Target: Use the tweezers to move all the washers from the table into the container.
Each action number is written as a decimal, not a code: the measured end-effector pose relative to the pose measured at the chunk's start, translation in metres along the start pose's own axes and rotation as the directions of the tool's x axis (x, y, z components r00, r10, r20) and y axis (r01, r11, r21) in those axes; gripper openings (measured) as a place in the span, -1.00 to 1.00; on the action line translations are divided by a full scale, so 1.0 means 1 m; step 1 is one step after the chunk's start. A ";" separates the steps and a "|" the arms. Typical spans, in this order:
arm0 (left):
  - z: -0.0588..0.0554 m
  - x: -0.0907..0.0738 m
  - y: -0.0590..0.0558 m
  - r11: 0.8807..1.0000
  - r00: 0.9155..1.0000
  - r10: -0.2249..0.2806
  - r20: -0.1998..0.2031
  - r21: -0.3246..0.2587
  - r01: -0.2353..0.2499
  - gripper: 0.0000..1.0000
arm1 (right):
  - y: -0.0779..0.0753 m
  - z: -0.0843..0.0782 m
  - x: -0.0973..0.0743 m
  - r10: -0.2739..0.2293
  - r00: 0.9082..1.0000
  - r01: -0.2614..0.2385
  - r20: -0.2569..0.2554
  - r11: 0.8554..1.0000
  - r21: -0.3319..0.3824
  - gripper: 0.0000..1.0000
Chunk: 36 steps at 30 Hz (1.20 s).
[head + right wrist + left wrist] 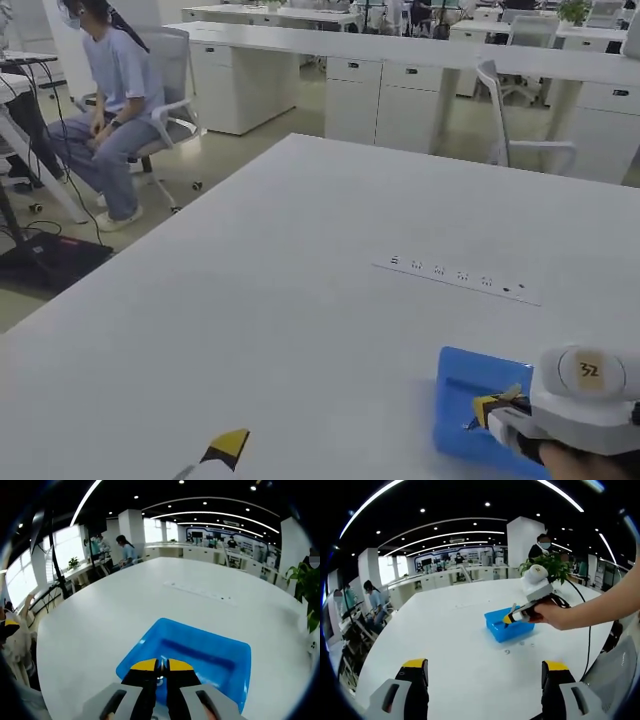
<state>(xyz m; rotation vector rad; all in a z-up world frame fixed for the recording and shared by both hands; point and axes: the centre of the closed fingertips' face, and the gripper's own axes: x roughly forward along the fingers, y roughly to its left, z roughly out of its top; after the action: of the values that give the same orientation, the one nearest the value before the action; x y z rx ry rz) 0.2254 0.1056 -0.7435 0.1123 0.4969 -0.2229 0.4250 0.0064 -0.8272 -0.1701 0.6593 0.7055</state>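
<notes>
Three barely discernible washers (pixel 507 651) are being left on the bench (pixel 300 300) beside the blue container (pixel 200 655), above which half-hidden tweezers (pixel 159 681) are being clamped by the right gripper (pixel 161 664), the left gripper (pixel 485 665) being held open.

Counting off: one blue container (pixel 506 626), three small washers (pixel 507 651) on the one desk (pixel 445 630) beside it, one pair of tweezers (pixel 513 608), two grippers, namely left gripper (pixel 483 666) and right gripper (pixel 161 666), plus one power strip (pixel 455 277).
</notes>
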 end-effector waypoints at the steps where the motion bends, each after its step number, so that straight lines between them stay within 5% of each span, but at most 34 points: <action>1: 0.000 0.000 0.000 1.000 1.000 0.002 0.000 -0.002 -0.002 0.93 | 0.000 0.000 0.000 0.000 1.000 0.000 0.002 1.000 0.000 -0.96; 18: 0.005 -0.003 -0.001 1.000 1.000 0.006 0.014 0.006 -0.006 0.93 | -0.001 0.007 -0.005 -0.001 1.000 0.002 0.022 1.000 -0.004 -0.94; 28: 0.010 -0.009 -0.003 1.000 0.999 0.009 0.037 0.008 -0.009 0.92 | 0.002 0.024 -0.027 -0.006 0.996 0.005 0.090 1.000 0.005 -0.94; 36: 0.012 -0.012 -0.002 1.000 0.999 0.011 0.043 0.014 -0.011 0.90 | 0.019 0.035 -0.055 0.020 0.989 -0.015 0.146 0.999 -0.033 -0.94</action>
<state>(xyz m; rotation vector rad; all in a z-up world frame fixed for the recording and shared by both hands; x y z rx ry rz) 0.2201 0.1037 -0.7270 0.1240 0.4522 -0.2178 0.3995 0.0031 -0.7647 -0.1403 0.5101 0.7382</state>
